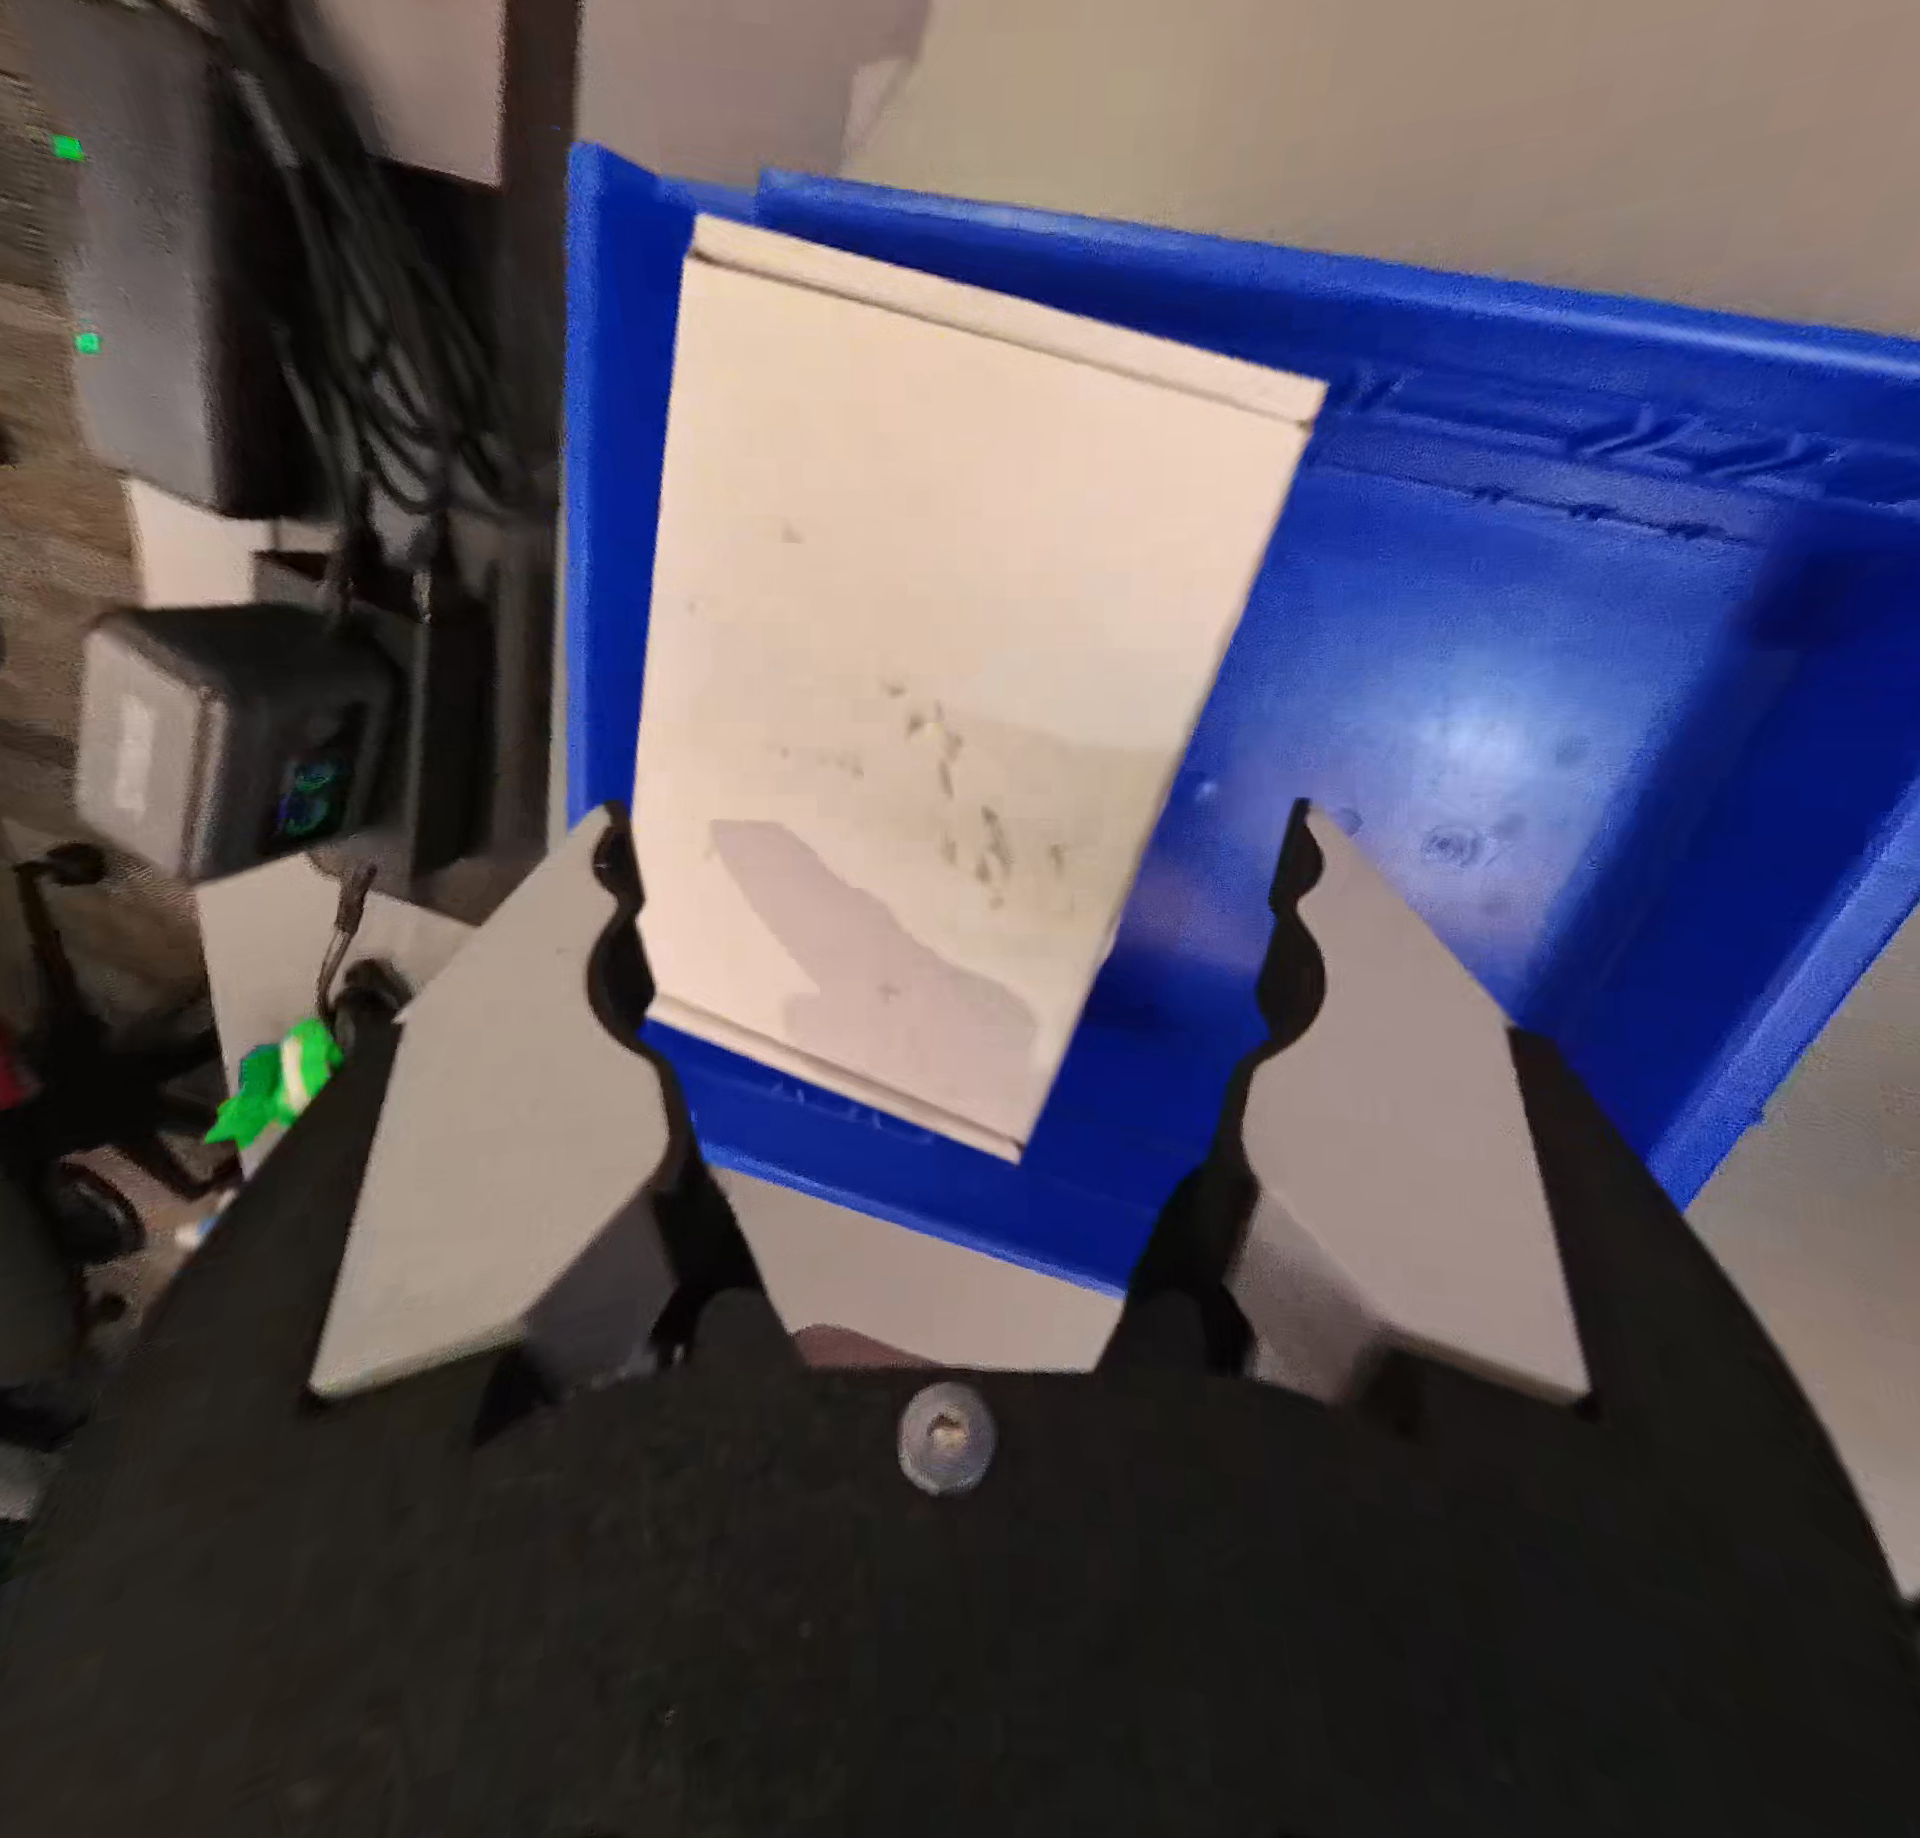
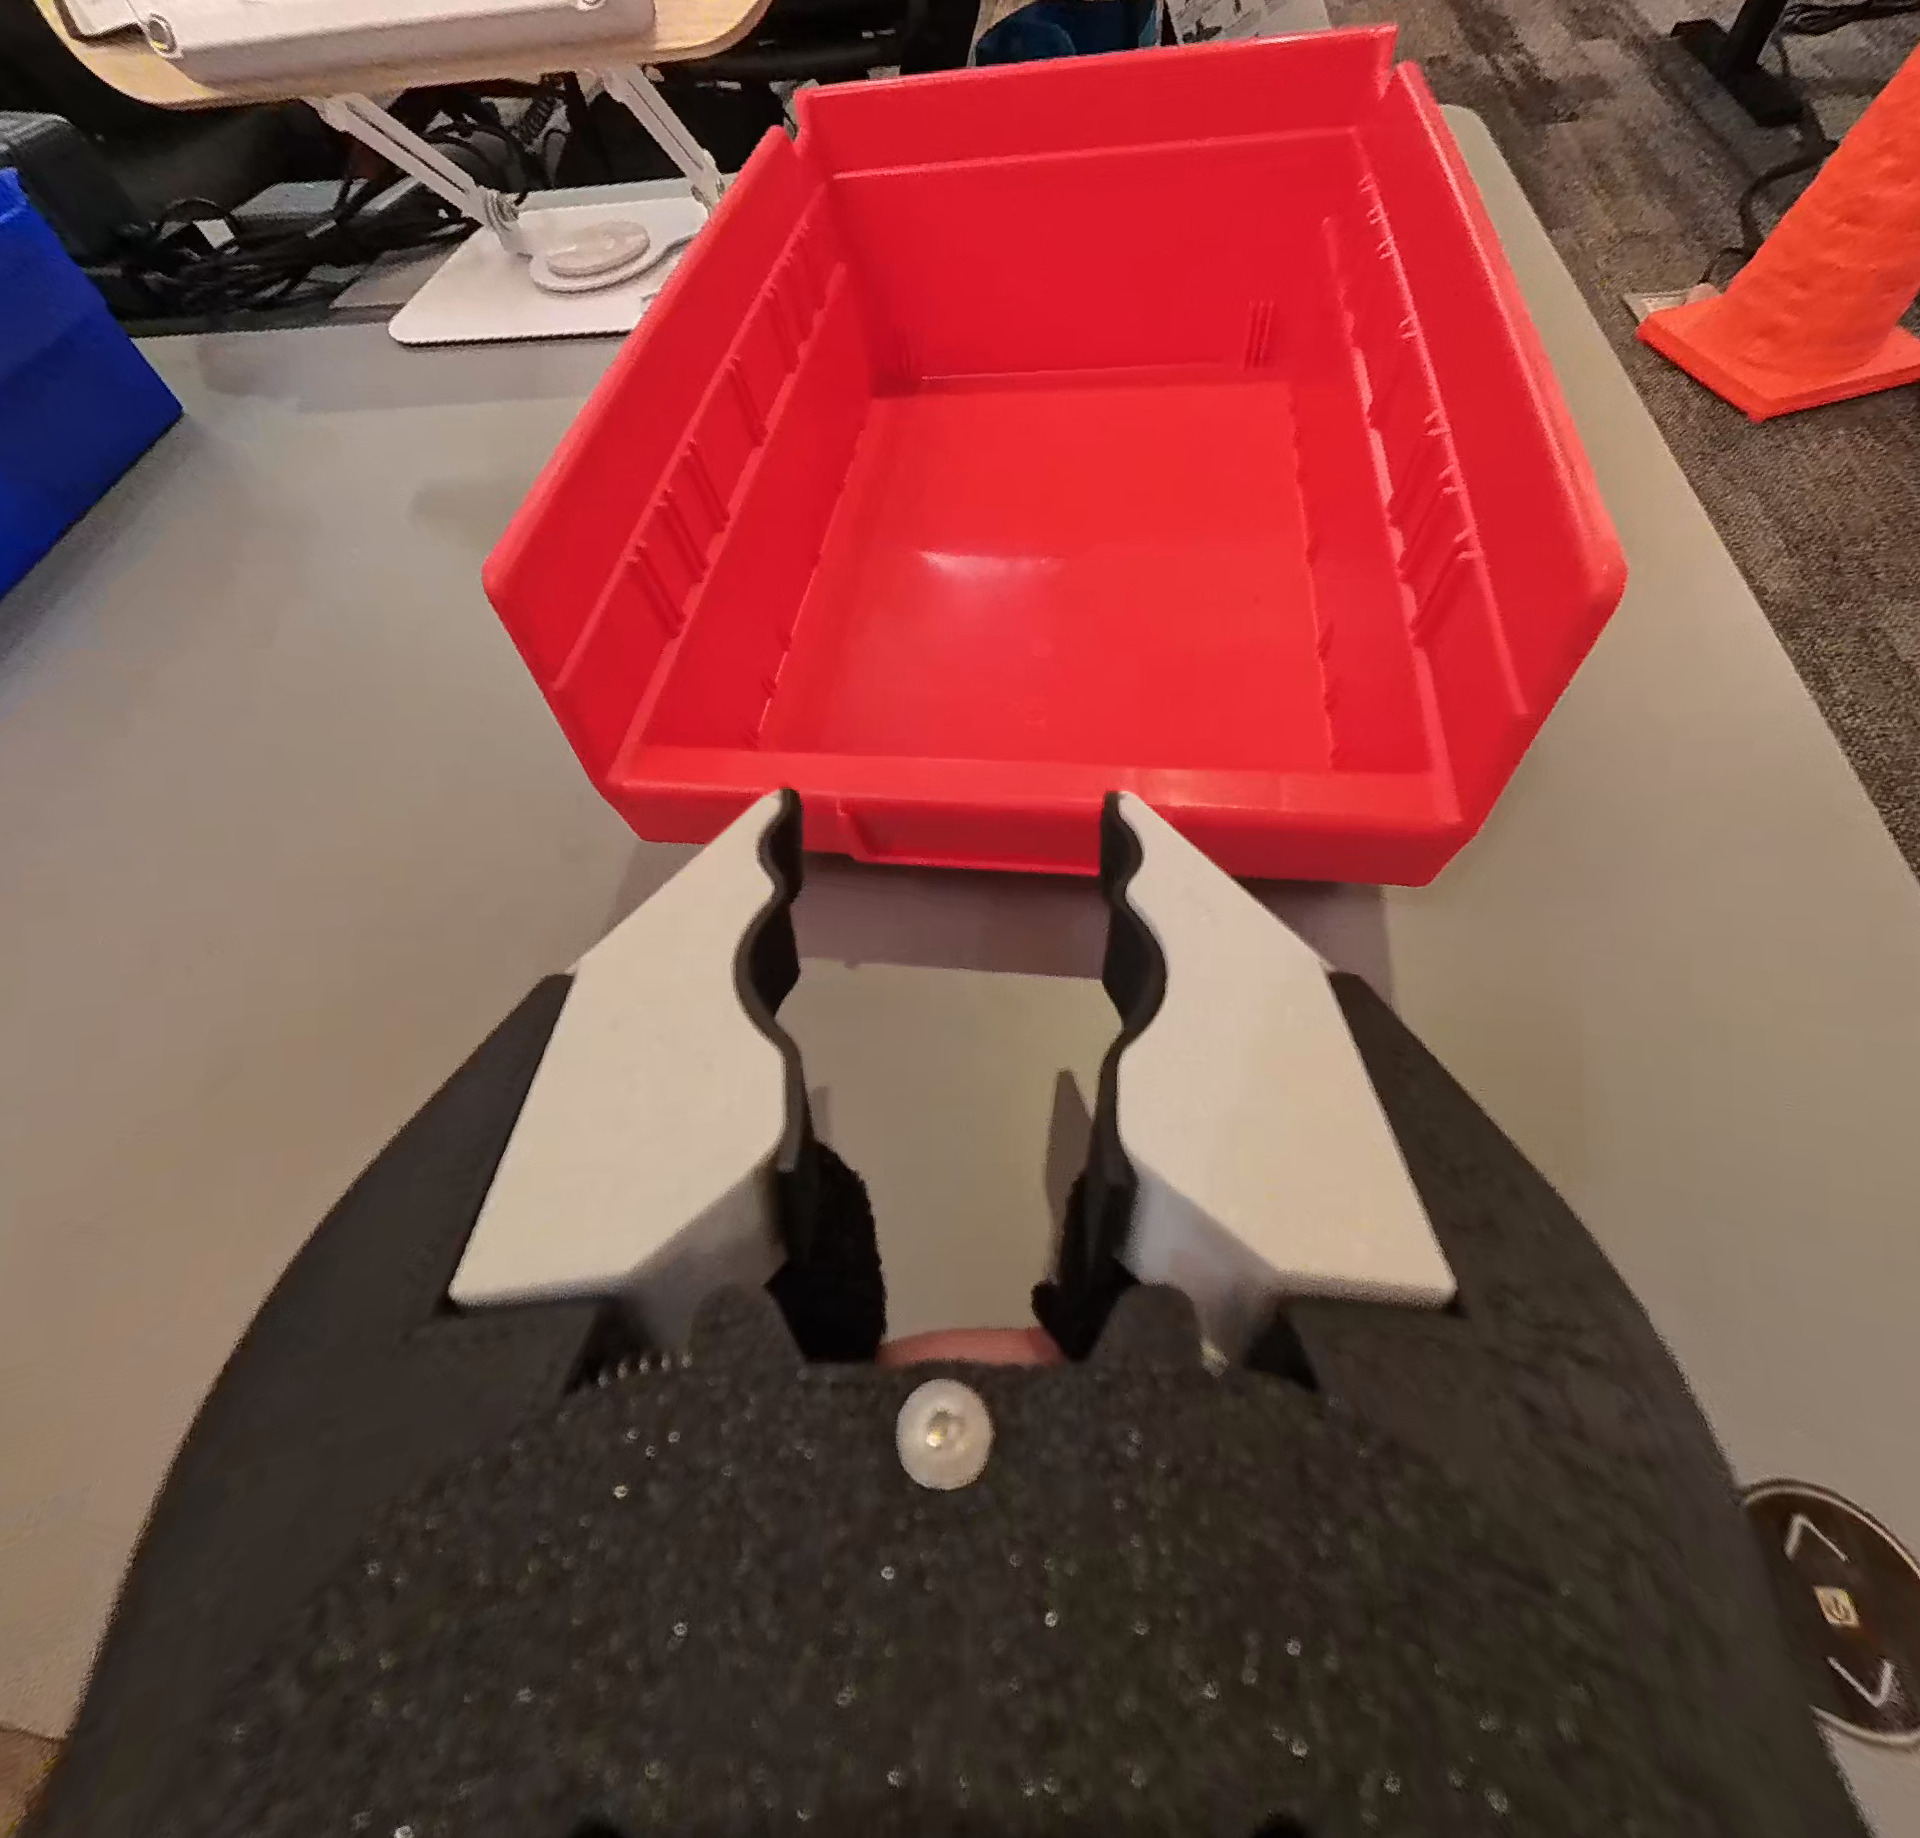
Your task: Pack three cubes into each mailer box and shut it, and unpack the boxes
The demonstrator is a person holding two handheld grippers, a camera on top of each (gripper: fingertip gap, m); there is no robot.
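In the left wrist view a closed white mailer box (image 1: 935,666) lies in the left part of a blue bin (image 1: 1507,708). My left gripper (image 1: 956,822) is open and empty, above the box's near end, its jaws spread about as wide as the box. In the right wrist view a red bin (image 2: 1039,541) stands empty on the grey table (image 2: 260,749). My right gripper (image 2: 945,812) is open and empty, just short of the red bin's front wall. No cubes show in either view.
A corner of the blue bin (image 2: 62,386) shows at the left of the right wrist view. A white stand with a wooden board (image 2: 540,250) is behind the red bin. An orange cone (image 2: 1818,261) stands on the floor right. Cables and black devices (image 1: 229,728) lie left of the blue bin. One gripper's finger ends stand about 60 cm off the other's.
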